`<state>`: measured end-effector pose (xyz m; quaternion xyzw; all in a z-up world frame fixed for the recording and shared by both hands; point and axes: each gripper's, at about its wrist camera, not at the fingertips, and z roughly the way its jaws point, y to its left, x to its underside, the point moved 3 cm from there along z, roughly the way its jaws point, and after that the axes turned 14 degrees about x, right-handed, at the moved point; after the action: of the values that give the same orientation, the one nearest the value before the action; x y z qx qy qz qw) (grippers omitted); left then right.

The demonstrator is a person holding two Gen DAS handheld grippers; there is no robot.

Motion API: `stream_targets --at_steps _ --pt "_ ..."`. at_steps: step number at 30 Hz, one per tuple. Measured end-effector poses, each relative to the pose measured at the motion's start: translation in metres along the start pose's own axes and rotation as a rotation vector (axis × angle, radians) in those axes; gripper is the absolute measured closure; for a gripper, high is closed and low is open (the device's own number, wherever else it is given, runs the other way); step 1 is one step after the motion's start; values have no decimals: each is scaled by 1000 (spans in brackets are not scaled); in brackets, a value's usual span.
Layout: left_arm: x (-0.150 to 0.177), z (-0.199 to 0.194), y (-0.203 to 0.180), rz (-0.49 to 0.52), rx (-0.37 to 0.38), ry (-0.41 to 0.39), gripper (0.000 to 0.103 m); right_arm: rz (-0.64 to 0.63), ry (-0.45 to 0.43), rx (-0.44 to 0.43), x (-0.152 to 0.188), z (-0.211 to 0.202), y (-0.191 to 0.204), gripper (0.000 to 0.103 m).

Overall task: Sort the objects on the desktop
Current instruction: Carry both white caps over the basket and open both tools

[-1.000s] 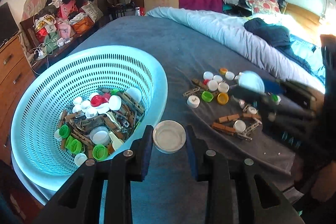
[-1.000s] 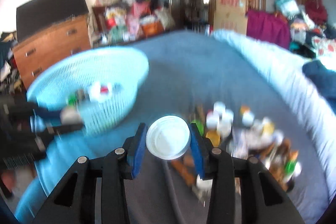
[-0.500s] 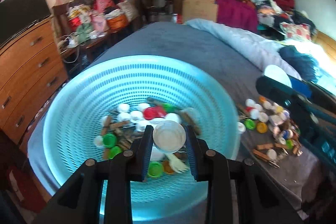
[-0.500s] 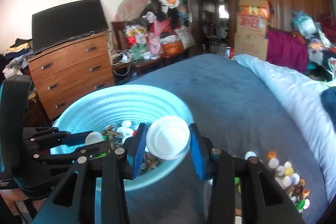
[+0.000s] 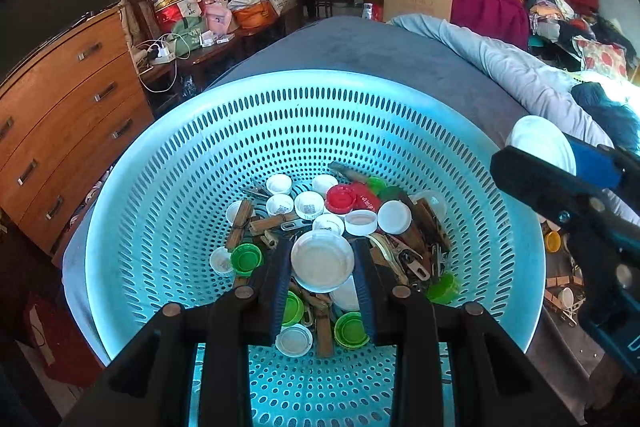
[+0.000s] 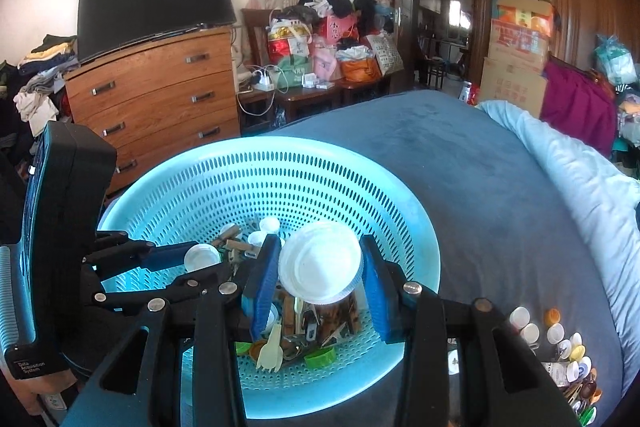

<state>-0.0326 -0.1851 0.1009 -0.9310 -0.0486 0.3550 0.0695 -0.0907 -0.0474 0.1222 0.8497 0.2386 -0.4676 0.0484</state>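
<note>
The left tongs [image 5: 322,267] hold a white lid [image 5: 322,260] between the 2 blue pads, and we see them above the inside of the turquoise basket [image 5: 168,187]. The right tongs [image 6: 320,267] hold a bigger white lid [image 6: 320,261] in the same way, also over the basket [image 6: 404,227], near its right rim.

The basket stands on a bed with a grey-blue cover [image 6: 480,167], close to the corner of the bed. It already contains many caps in white, green and red, wooden clothespins [image 5: 240,223] and a pale plastic spork [image 6: 270,347]. To the right of the basket, more loose caps [image 6: 560,339] lie in a small heap on the cover, well apart from the tongs.

Beyond the bed we see a wooden dresser [image 6: 160,99] with a dark TV [image 6: 156,3] on it, a chair loaded with bags [image 6: 320,43], stacked cardboard boxes [image 6: 516,39] and a light blue duvet [image 6: 568,179] along the right side of the bed.
</note>
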Motion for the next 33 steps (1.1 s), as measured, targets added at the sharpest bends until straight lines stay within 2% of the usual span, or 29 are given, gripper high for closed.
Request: stream_targets --at_steps 10,29,33 --pt "-3 1 2 22 -41 -9 72 -21 25 2 4 7 2 65" --pt "-4 5 0 33 -48 -4 72 -22 43 6 5 12 2 65" --pt "-3 7 0 34 -76 2 72 -23 48 13 5 14 3 63"
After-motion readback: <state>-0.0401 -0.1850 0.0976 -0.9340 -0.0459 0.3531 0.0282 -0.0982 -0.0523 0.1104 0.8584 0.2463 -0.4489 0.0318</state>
